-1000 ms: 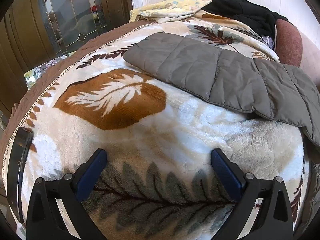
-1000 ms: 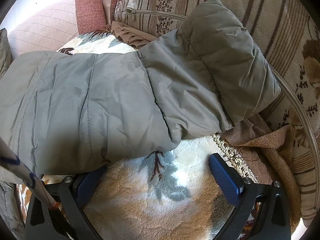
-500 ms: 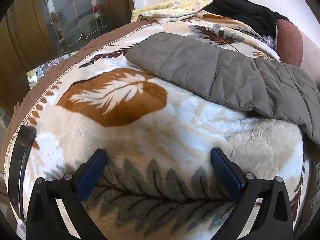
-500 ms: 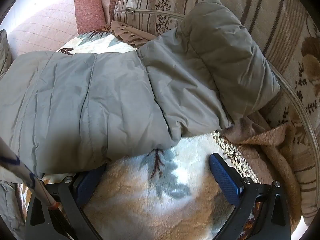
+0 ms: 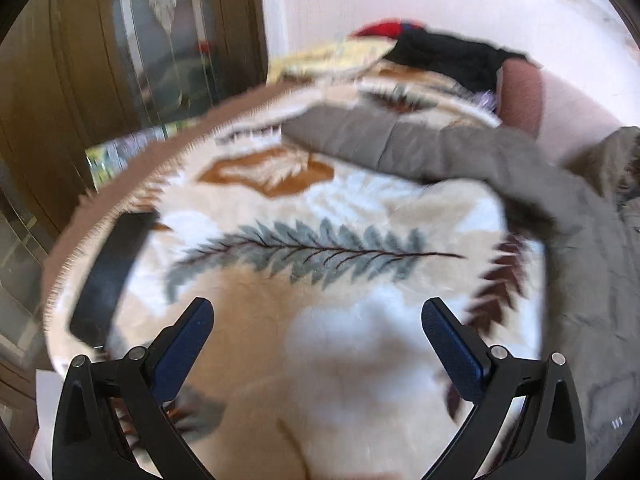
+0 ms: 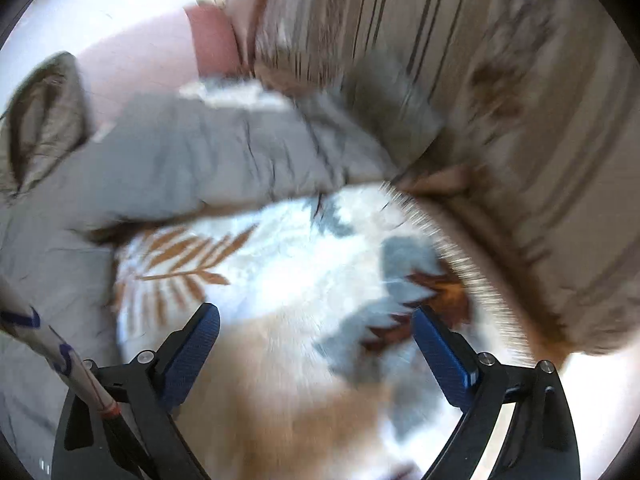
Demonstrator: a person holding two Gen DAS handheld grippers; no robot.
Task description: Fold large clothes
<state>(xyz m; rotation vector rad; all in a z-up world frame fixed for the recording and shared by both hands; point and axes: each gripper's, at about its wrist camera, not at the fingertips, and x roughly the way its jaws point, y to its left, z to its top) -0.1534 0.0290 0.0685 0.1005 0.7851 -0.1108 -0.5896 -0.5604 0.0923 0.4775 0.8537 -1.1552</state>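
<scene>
A grey quilted jacket [image 5: 420, 152] lies spread on a leaf-patterned fleece blanket [image 5: 320, 248] over a bed. In the left wrist view its sleeve reaches left across the far side and its body runs down the right edge. My left gripper [image 5: 318, 332] is open and empty above bare blanket, well short of the jacket. In the right wrist view the jacket [image 6: 200, 160] fills the left and upper middle, its other sleeve ending against a striped cushion [image 6: 500, 80]. My right gripper [image 6: 316, 340] is open and empty over the blanket [image 6: 280, 280]. Both views are blurred.
A pile of clothes [image 5: 440, 56], black, red and yellow, lies at the bed's far end beside a pink bolster [image 5: 520, 100]. A dark flat object [image 5: 108, 272] lies at the blanket's left edge. A wooden glass-panelled door [image 5: 120, 60] stands left. A striped cord [image 6: 48, 344] crosses the right view.
Both grippers have pulled back and up from the jacket, which now sits farther away in both views. More blanket shows in front. Both stay open.
</scene>
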